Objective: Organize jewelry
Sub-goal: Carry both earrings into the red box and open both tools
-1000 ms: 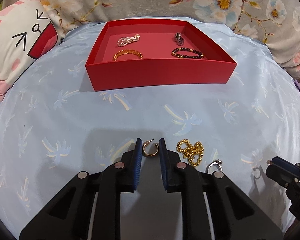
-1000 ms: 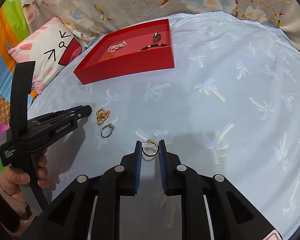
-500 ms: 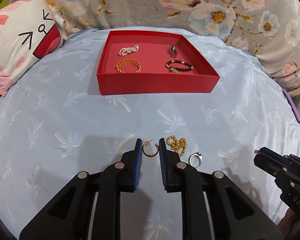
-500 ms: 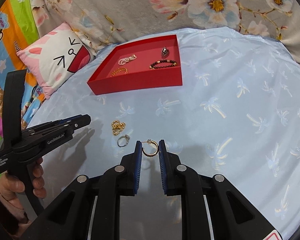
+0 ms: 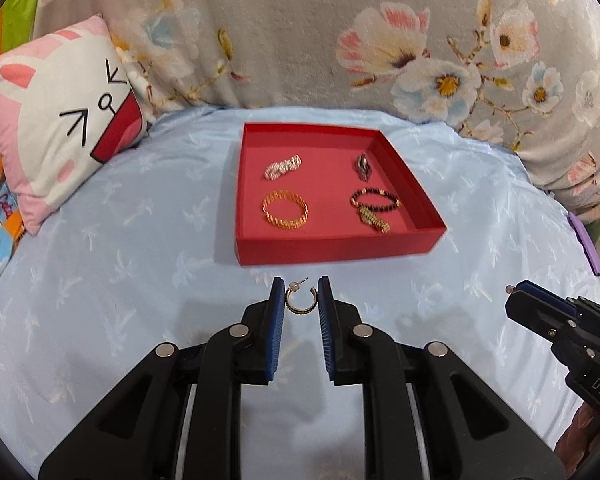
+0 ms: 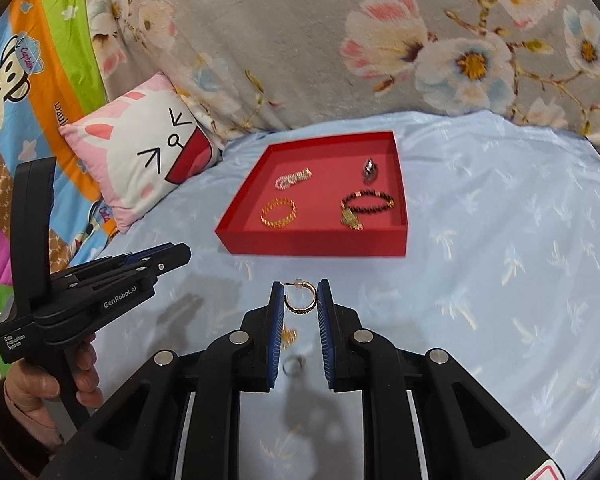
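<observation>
Each gripper, left (image 5: 299, 300) and right (image 6: 299, 300), is clamped on a hoop earring (image 5: 299, 300) (image 6: 300, 299) short of the red tray (image 5: 332, 246); pinched only at the rim, either could slip out.

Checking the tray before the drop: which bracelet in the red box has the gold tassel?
The dark beaded bracelet at the near right of the red box; a gold tassel hangs from it. The gold bracelet and pearl bracelet have none.

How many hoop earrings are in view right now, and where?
2. One hoop earring is pinched in the left hand-held gripper; the other is pinched in the right hand-held gripper. Neither is in the red tray yet.
</observation>
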A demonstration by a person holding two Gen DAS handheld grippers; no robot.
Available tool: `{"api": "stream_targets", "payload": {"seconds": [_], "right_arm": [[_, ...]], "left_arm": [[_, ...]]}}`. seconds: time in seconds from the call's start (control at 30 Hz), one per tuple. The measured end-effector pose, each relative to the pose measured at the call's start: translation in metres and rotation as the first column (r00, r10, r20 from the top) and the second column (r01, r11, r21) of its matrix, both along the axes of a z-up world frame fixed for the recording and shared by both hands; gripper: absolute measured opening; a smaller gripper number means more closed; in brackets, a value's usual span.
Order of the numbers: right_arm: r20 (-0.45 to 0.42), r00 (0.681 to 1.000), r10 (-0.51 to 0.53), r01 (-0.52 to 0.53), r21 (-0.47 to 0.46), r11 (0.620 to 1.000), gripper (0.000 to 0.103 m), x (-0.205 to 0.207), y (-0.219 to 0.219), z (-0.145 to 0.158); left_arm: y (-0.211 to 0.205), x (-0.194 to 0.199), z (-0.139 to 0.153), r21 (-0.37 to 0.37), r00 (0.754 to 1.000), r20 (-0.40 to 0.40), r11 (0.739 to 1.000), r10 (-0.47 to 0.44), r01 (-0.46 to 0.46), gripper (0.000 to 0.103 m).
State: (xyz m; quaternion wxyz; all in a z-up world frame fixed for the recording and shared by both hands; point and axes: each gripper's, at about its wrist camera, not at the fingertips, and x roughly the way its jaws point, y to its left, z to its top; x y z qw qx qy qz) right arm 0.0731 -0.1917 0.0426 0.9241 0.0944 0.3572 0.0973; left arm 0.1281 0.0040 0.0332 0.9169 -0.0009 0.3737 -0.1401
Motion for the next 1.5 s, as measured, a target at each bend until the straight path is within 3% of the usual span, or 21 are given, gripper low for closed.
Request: {"api": "stream_targets", "payload": {"seconds": [0.37, 0.8, 1.5], "right_arm": [[0.034, 0.999, -0.015, 0.015, -0.009, 1.000, 0.015, 0.099, -0.003, 0.020], [-0.025, 0.997, -0.068, 0.068, -0.006, 0.998, 0.015, 0.208, -0.011, -0.004], [-0.127, 0.990, -0.067, 0.059, -0.065, 0.996, 0.016, 0.272, 0.001, -0.058]], "left_arm": [[-0.011, 0.080, 0.021, 0.010, 0.998, 0.059, 1.000, 0.017, -0.018, 0.016], [-0.035, 0.174, -0.005, 0.020, 0.999, 0.009, 0.999, 0.031, -0.031, 0.016], [-0.039, 0.226, -0.050, 0.031, 0.996, -0.067, 0.998, 0.063, -0.061, 0.016]]}}
